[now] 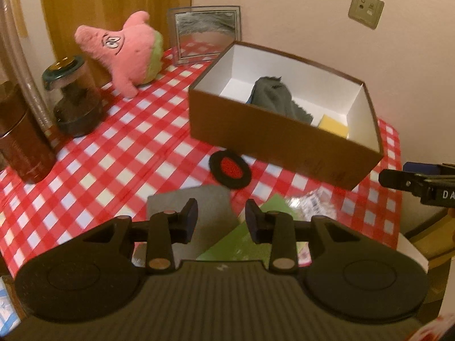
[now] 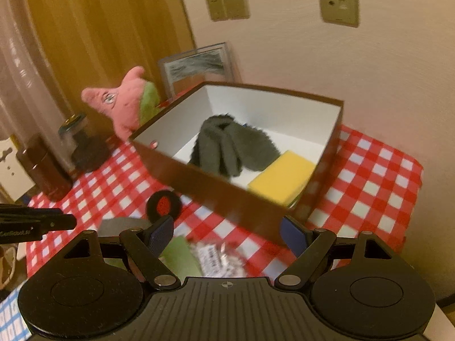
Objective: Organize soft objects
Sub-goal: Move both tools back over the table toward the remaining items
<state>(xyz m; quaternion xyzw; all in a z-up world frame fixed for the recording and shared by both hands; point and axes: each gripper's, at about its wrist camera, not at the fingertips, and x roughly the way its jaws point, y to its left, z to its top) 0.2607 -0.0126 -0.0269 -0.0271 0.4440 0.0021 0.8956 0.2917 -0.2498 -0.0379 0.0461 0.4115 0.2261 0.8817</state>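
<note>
1. Two grippers above near table edge: left gripper spread, nothing between fingers; right gripper spread wide, nothing held.
2. Red-and-white checked tablecloth in room corner; wooden door and wall sockets behind.
3. In brown box: grey cloth, yellow sponge.
4. On cloth, outside box: pink plush by back edge; black-and-red pad in front of box.

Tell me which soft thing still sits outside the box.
The pink star plush, lying on the checkered cloth left of the box; the grey cloth and yellow sponge are inside.
</note>
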